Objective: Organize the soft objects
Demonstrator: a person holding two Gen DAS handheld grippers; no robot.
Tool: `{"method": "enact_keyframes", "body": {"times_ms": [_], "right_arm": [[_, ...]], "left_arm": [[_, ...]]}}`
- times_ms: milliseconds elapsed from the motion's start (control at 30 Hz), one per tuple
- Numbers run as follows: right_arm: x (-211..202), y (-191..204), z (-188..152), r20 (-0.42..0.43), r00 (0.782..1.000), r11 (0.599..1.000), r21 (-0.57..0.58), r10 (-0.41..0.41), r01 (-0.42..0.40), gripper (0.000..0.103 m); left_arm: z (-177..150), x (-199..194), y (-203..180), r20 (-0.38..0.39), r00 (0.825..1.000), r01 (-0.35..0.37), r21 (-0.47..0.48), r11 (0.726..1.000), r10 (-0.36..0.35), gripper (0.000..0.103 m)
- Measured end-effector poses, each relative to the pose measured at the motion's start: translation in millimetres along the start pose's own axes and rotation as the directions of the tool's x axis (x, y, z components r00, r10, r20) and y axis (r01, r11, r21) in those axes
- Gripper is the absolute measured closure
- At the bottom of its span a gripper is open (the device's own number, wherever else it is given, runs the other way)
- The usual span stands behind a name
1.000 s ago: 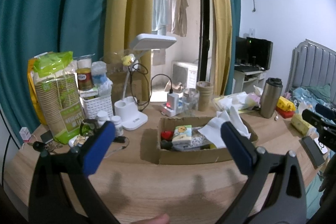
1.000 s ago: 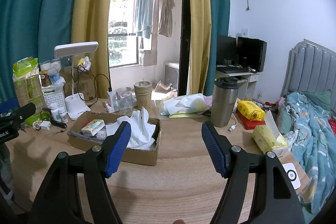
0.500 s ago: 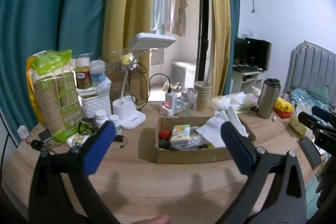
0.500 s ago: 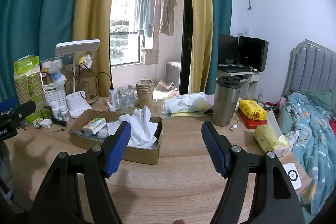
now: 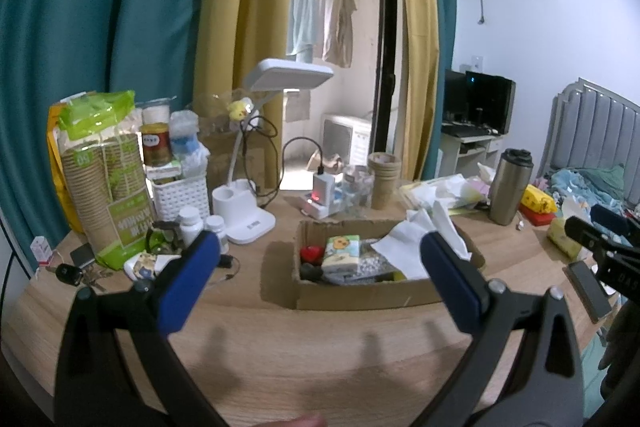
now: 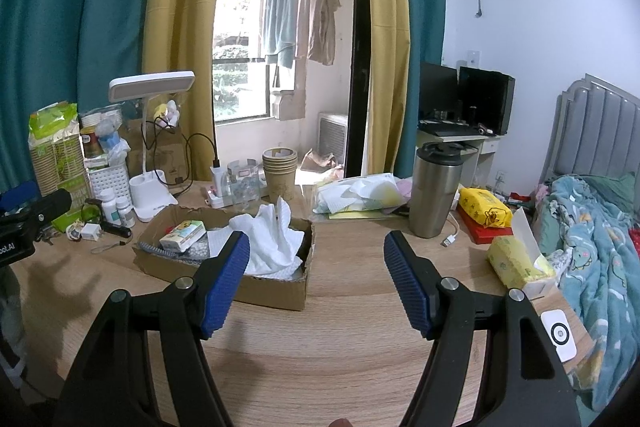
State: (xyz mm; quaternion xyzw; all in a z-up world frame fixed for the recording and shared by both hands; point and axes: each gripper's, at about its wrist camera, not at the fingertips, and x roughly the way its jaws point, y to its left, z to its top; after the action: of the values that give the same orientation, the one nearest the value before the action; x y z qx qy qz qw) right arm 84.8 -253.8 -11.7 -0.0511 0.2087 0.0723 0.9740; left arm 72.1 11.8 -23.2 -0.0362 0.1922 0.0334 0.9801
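Green paper-cup pack (image 5: 105, 187), label unreadable

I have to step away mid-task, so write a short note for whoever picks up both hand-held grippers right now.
Left hand-held gripper: open, empty, above the table.
Right hand-held gripper: open, empty, above the table.
White cloth lies crumpled in the cardboard box, beside a small tissue pack.
Yellow tissue packs sit at the table's right edge.
Done: nothing visibly sorted.
Left: grasp the soft items and arrange them.
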Motion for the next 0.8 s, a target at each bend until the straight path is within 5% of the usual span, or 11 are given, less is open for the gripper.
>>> {"method": "enact_keyframes", "body": {"times_ms": [800], "right_arm": [[0.2,-0.4,0.5,0.002,1.000,1.000,0.000,0.000,0.000,0.030]], "left_arm": [[-1.0,1.0,-1.5,-0.003,1.000,0.003,-0.002,1.000,-0.003,0.002]]}}
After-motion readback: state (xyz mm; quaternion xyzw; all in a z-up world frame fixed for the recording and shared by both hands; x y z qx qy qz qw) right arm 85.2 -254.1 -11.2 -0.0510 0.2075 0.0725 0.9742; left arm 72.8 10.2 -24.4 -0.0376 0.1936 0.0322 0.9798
